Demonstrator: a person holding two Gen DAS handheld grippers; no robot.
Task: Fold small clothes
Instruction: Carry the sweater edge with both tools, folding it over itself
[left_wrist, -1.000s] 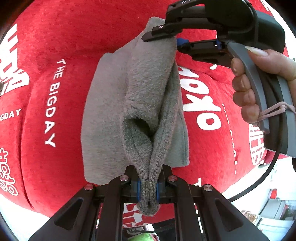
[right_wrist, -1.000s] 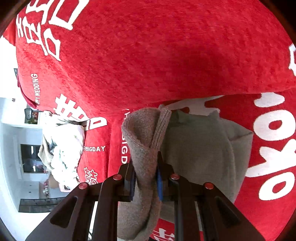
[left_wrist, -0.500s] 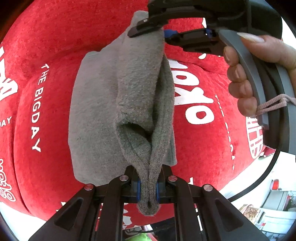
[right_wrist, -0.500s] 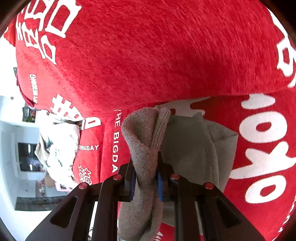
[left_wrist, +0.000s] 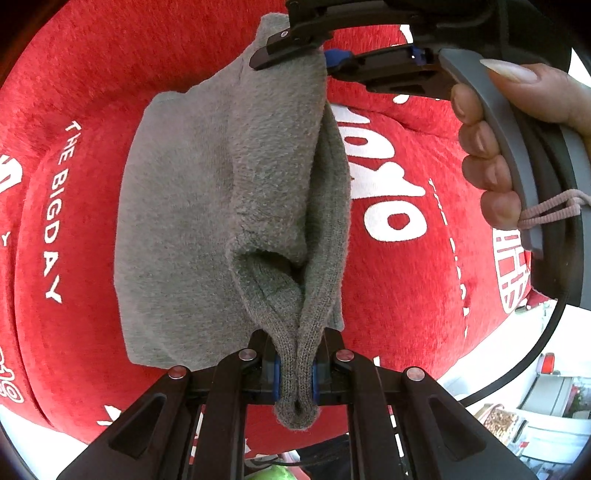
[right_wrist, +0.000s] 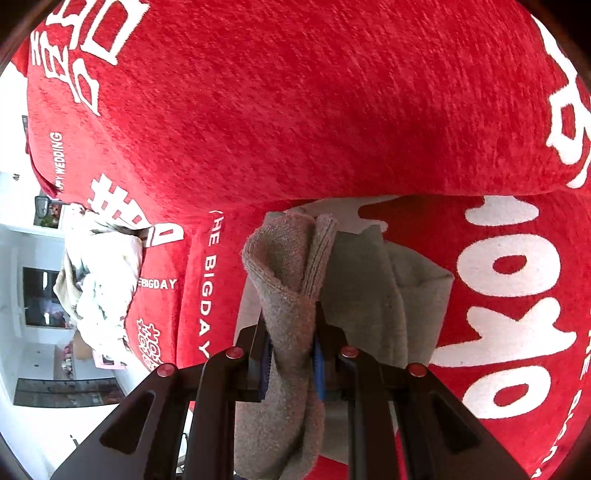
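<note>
A small grey fleece garment (left_wrist: 207, 206) hangs stretched between both grippers over a red cover with white lettering (left_wrist: 424, 277). My left gripper (left_wrist: 295, 373) is shut on one bunched ribbed edge of it. At the top of the left wrist view the right gripper (left_wrist: 317, 55) pinches the far edge, a hand on its handle. In the right wrist view my right gripper (right_wrist: 291, 365) is shut on a folded grey edge (right_wrist: 288, 266), and the rest of the garment (right_wrist: 399, 288) lies on the red cover beyond it.
The red cover (right_wrist: 332, 110) bulges over a cushioned seat and its back. A heap of pale crumpled cloth (right_wrist: 99, 280) lies at its left end in the right wrist view. Room furniture and white boxes (left_wrist: 546, 406) show past the cover's edge.
Both grippers have drifted lower and across the red cover with the garment still held; the white lettering has slid in both views. Neither grip has altered.
</note>
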